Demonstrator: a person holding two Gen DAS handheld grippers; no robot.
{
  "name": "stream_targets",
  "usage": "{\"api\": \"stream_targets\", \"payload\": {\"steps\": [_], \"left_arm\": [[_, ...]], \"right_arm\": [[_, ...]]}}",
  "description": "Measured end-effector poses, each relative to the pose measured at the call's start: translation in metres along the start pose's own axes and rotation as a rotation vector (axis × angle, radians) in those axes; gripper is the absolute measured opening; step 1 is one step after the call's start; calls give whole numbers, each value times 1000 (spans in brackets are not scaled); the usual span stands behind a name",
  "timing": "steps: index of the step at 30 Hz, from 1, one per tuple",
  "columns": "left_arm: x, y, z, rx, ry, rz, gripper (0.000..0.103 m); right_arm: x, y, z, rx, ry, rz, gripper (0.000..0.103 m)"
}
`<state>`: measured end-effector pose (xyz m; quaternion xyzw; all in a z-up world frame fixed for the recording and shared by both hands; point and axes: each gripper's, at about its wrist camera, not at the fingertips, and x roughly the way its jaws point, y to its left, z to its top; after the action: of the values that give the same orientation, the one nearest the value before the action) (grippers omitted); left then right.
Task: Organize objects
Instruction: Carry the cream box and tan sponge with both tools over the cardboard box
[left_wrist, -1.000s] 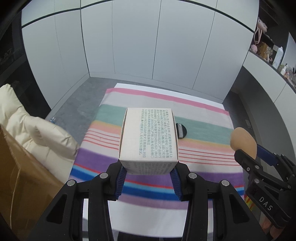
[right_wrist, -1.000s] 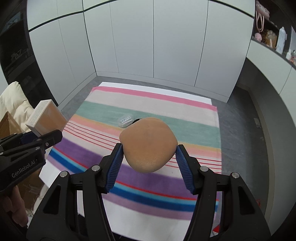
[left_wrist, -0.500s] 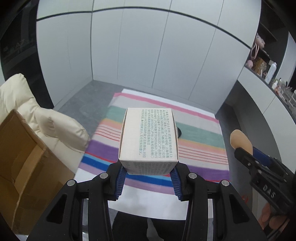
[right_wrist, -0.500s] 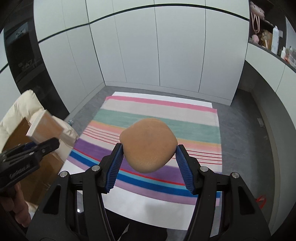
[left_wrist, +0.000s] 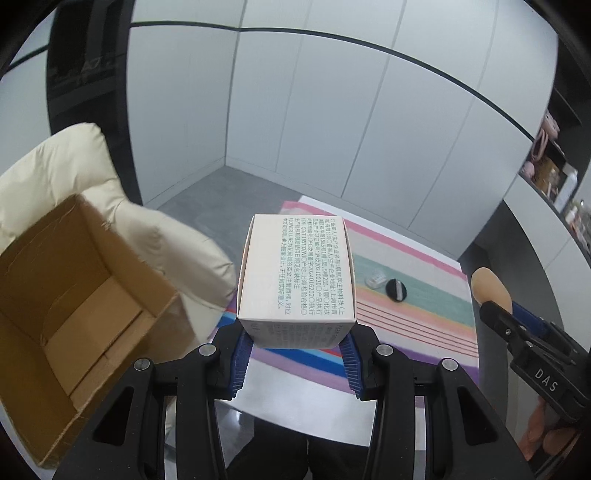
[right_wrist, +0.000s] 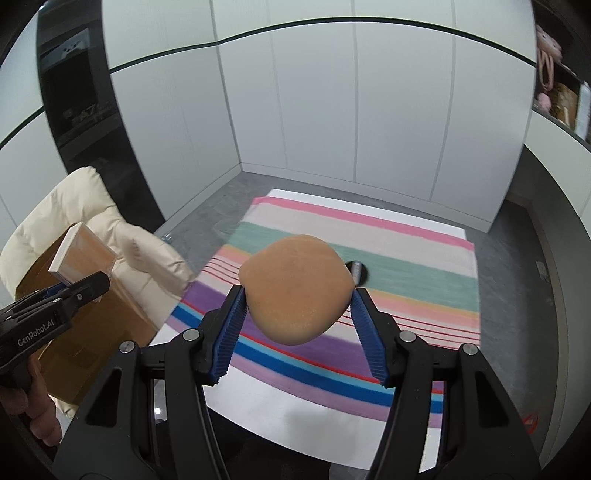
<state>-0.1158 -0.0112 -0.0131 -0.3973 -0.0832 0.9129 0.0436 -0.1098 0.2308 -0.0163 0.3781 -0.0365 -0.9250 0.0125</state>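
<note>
My left gripper (left_wrist: 295, 358) is shut on a white printed carton (left_wrist: 297, 271) and holds it in the air, just right of an open cardboard box (left_wrist: 70, 306). The carton also shows in the right wrist view (right_wrist: 83, 258), above the box (right_wrist: 92, 325). My right gripper (right_wrist: 295, 328) is shut on a tan makeup sponge (right_wrist: 295, 288), high above the striped cloth (right_wrist: 406, 273). The sponge also shows at the right in the left wrist view (left_wrist: 491, 288). A black round lid (left_wrist: 396, 290) and a small clear piece (left_wrist: 375, 277) lie on the cloth.
The cardboard box rests against a cream padded chair (left_wrist: 74, 173) at the left. The cloth covers a white table (right_wrist: 280, 410). White cabinet walls stand behind. Shelves with small items (left_wrist: 550, 170) are at the far right.
Both grippers have risen and pulled back to the left with their loads. The open cardboard box has come into the left wrist view; the table looks farther away.
</note>
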Motion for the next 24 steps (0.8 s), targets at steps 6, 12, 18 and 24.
{"api": "stream_targets", "payload": {"steps": [6, 12, 18, 24], "left_arm": [[-11, 31, -2, -9, -20, 54, 44], [-18, 62, -6, -49, -20, 88, 44], [-28, 95, -10, -96, -18, 118, 44], [-38, 129, -17, -135, -14, 148, 44]], "right_arm": [[9, 37, 6, -31, 7, 46, 61], [17, 74, 7, -73, 18, 90, 61], [22, 112, 6, -127, 20, 128, 61], [25, 153, 6, -175, 27, 173, 61]]}}
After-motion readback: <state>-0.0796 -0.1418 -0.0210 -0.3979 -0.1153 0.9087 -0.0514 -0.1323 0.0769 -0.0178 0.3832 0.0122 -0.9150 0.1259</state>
